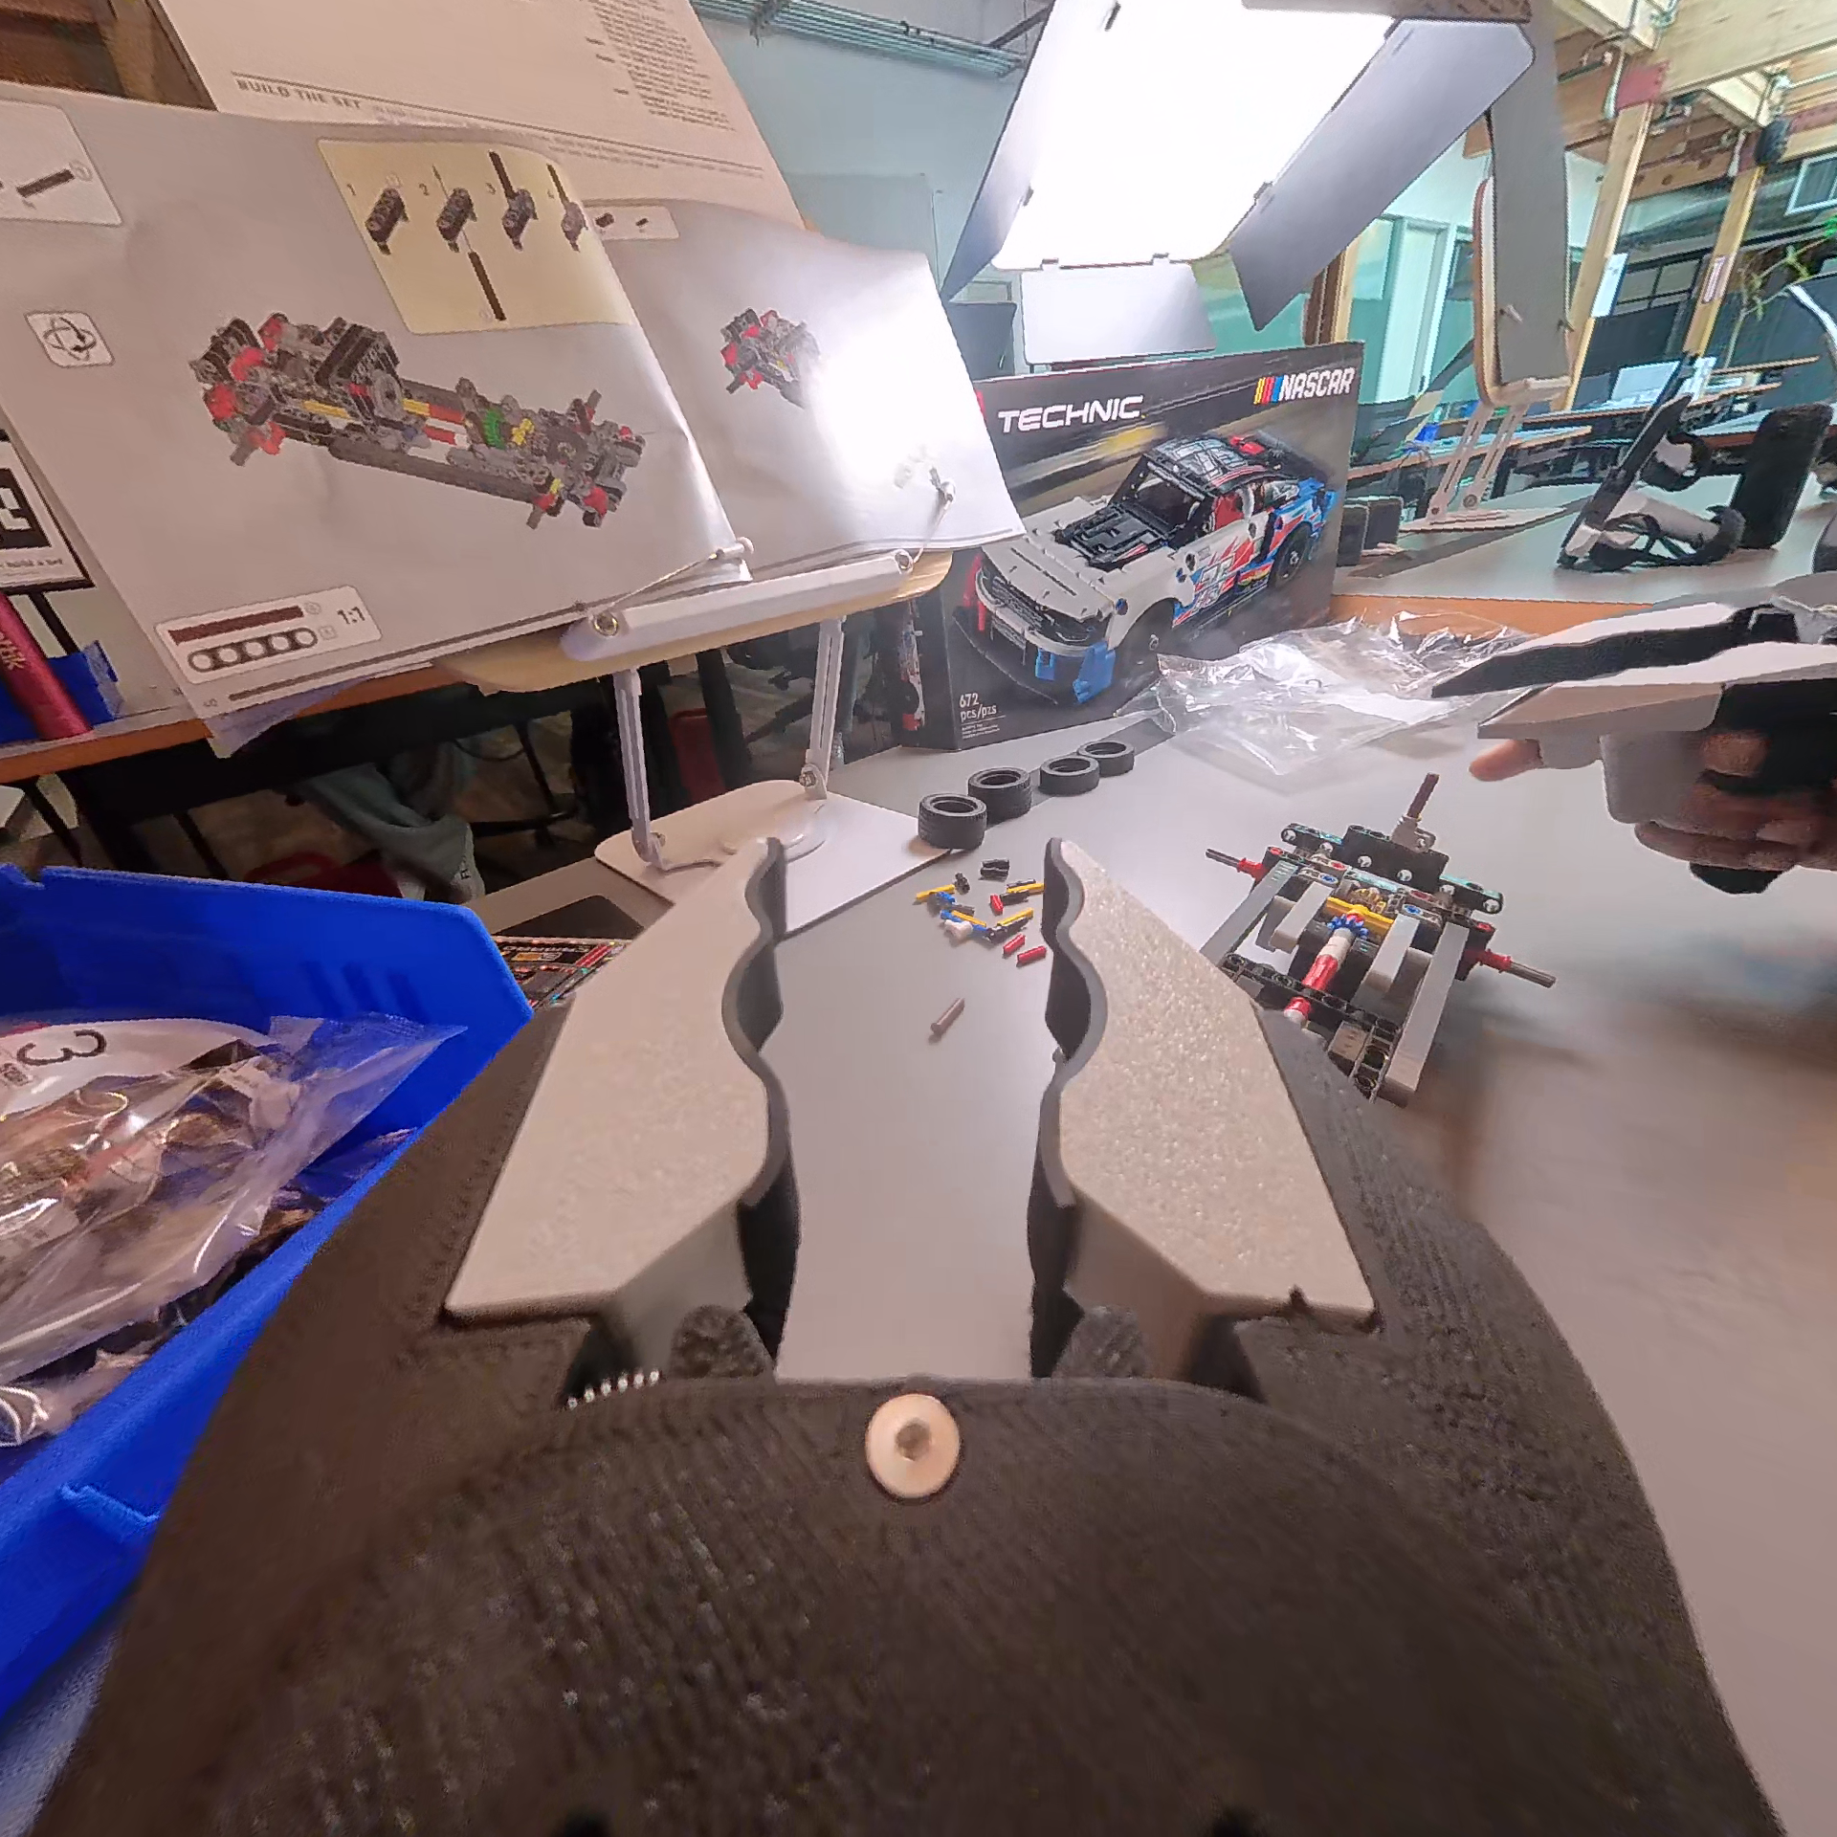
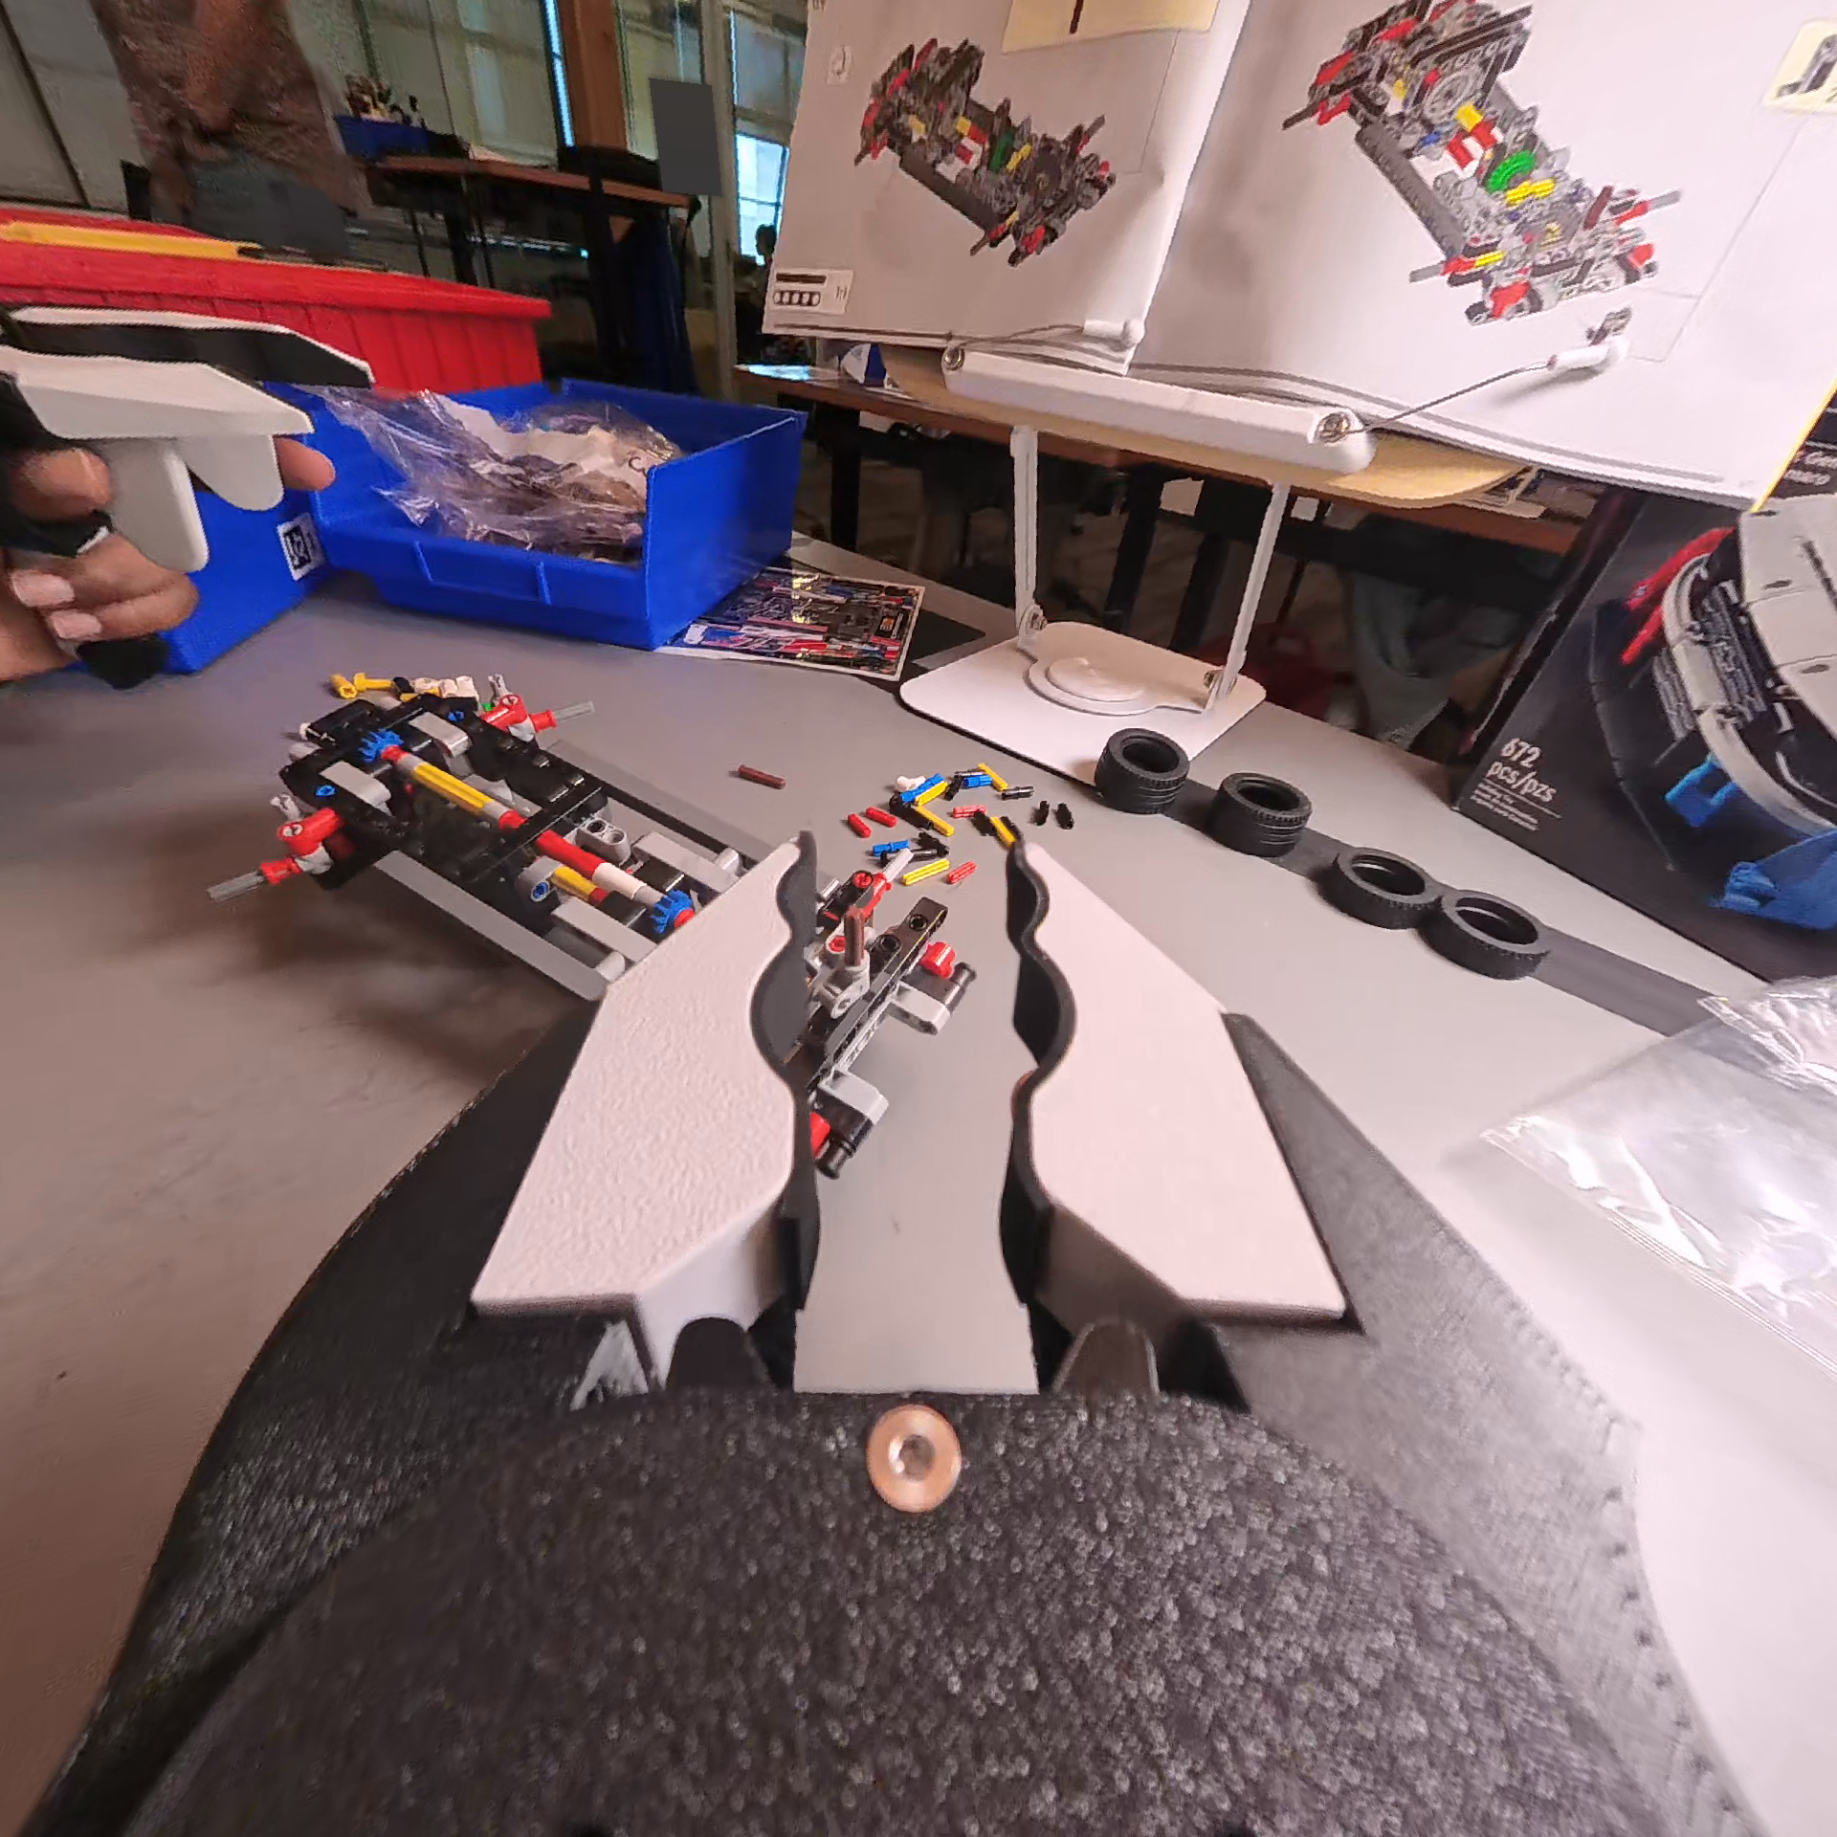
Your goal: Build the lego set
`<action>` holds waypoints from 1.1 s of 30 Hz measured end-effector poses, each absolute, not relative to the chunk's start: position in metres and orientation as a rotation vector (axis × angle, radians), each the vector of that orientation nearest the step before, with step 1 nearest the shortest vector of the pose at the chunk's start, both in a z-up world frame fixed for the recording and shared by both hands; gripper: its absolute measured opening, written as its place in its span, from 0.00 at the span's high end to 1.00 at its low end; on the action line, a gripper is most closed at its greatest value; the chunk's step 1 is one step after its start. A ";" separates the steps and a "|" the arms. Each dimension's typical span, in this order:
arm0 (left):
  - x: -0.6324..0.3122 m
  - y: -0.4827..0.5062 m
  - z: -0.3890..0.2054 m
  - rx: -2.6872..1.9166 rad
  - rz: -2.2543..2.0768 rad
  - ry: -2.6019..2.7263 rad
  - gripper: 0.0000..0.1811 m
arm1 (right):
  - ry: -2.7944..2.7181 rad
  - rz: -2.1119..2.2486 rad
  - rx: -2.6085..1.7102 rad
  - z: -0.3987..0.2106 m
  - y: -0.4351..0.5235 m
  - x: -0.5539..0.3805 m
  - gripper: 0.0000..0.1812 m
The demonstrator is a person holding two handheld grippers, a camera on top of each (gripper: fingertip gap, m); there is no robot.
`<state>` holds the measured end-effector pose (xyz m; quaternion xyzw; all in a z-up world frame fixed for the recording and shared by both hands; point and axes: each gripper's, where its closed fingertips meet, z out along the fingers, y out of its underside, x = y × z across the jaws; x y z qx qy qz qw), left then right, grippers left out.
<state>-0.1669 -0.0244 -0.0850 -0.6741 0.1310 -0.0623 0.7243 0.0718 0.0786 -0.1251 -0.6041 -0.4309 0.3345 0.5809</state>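
Note:
The partly built grey, black and red chassis (image 1: 1362,954) lies on the grey table, with a brown axle (image 2: 857,934) standing up from its near end. My left gripper (image 1: 915,865) is open and empty above the table, with a loose brown pin (image 1: 946,1016) lying between its fingers. My right gripper (image 2: 913,855) is open and empty, hovering over the near end of the chassis (image 2: 477,825). A scatter of small coloured pins (image 2: 934,815) lies beyond it. Each gripper shows in the other's view: the right one (image 1: 1461,706) and the left one (image 2: 338,398).
A blue bin (image 1: 249,994) of bagged parts is at the left. The open instruction booklet (image 1: 378,398) rests on a white stand (image 2: 1084,686). Several black tyres (image 2: 1257,810) sit in a row before the set's box (image 1: 1153,537). Clear plastic bags (image 2: 1690,1143) lie at the right, a sticker sheet (image 2: 805,621) by the bin. Some 25 centimetres of space lies between my two pairs of fingers.

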 end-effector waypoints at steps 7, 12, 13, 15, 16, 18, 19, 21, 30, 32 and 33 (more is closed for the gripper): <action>-0.172 -0.023 -0.086 -1.485 -0.122 0.267 0.71 | -0.969 0.777 -1.413 -0.123 0.084 0.075 0.78; -0.174 -0.023 -0.086 -1.481 -0.124 0.256 0.71 | -0.971 0.776 -1.416 -0.124 0.083 0.074 0.79; -0.174 -0.023 -0.086 -1.478 -0.119 0.258 0.71 | -0.969 0.775 -1.417 -0.124 0.083 0.074 0.79; -0.174 -0.022 -0.085 -1.473 -0.109 0.260 0.71 | -0.975 0.777 -1.419 -0.125 0.083 0.074 0.80; -0.174 -0.023 -0.085 -1.471 -0.106 0.261 0.72 | -0.975 0.777 -1.421 -0.126 0.083 0.073 0.81; -0.174 -0.023 -0.085 -1.467 -0.101 0.261 0.72 | -0.981 0.777 -1.425 -0.127 0.082 0.073 0.81; -0.174 -0.023 -0.085 -1.466 -0.100 0.261 0.72 | -0.984 0.777 -1.427 -0.128 0.082 0.072 0.82; -0.175 -0.022 -0.085 -1.467 -0.101 0.260 0.72 | -0.988 0.777 -1.430 -0.129 0.082 0.072 0.83; -0.176 -0.022 -0.086 -1.463 -0.104 0.252 0.72 | -0.990 0.776 -1.431 -0.130 0.082 0.071 0.85; -0.176 -0.022 -0.086 -1.462 -0.105 0.253 0.72 | -0.991 0.775 -1.431 -0.130 0.081 0.071 0.85; -0.175 -0.022 -0.086 -1.463 -0.108 0.254 0.72 | -0.989 0.774 -1.429 -0.130 0.082 0.071 0.85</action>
